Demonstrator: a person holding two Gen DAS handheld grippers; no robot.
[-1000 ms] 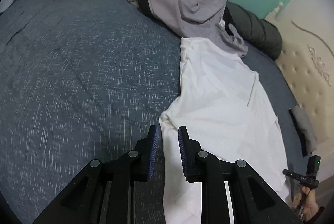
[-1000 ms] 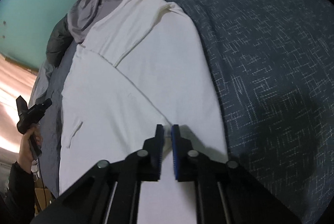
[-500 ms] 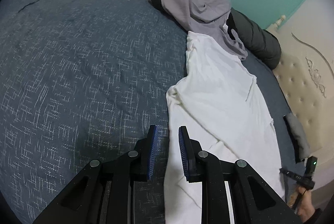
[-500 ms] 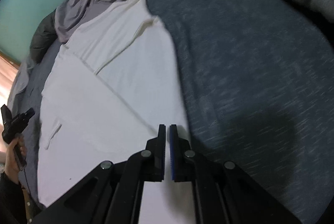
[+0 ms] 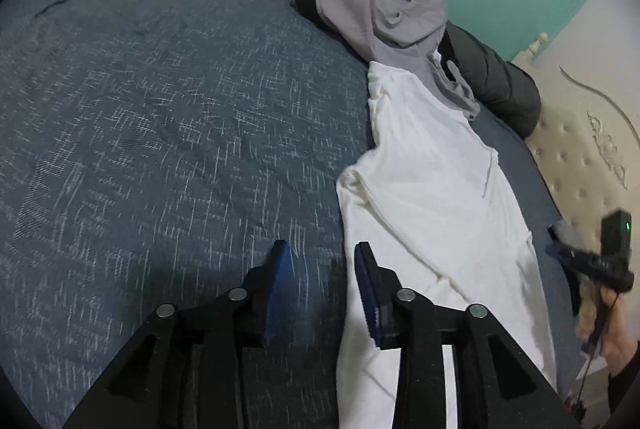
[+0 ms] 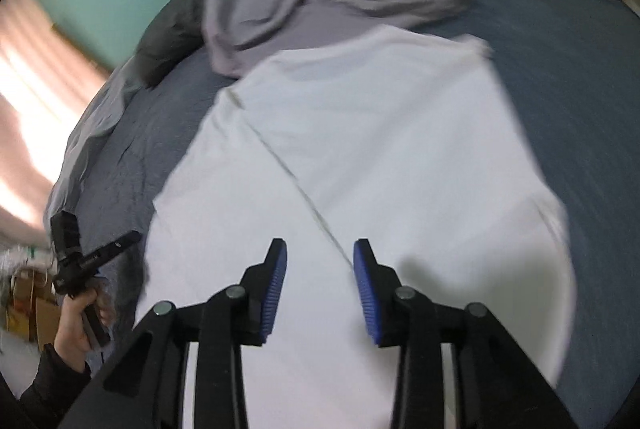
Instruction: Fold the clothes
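Note:
A white garment [image 5: 432, 197] lies spread flat on the dark blue bedspread [image 5: 160, 117], partly folded, with a diagonal seam across it [image 6: 304, 189]. My left gripper [image 5: 322, 257] is open above the garment's left edge, one finger over the bedspread and one over white cloth. My right gripper [image 6: 318, 253] is open above the middle of the white garment [image 6: 400, 157], holding nothing. The right wrist view is blurred by motion.
A heap of grey clothes [image 5: 372, 5] and a dark green duvet [image 5: 504, 85] lie at the far side near the teal wall. A cream tufted headboard [image 5: 580, 165] stands at right. The other hand-held gripper [image 6: 80, 257] shows at the left edge.
Both grippers have opened; the right one was shut on the white cloth and has let it go. The right view has swung, and the garment now lies flat.

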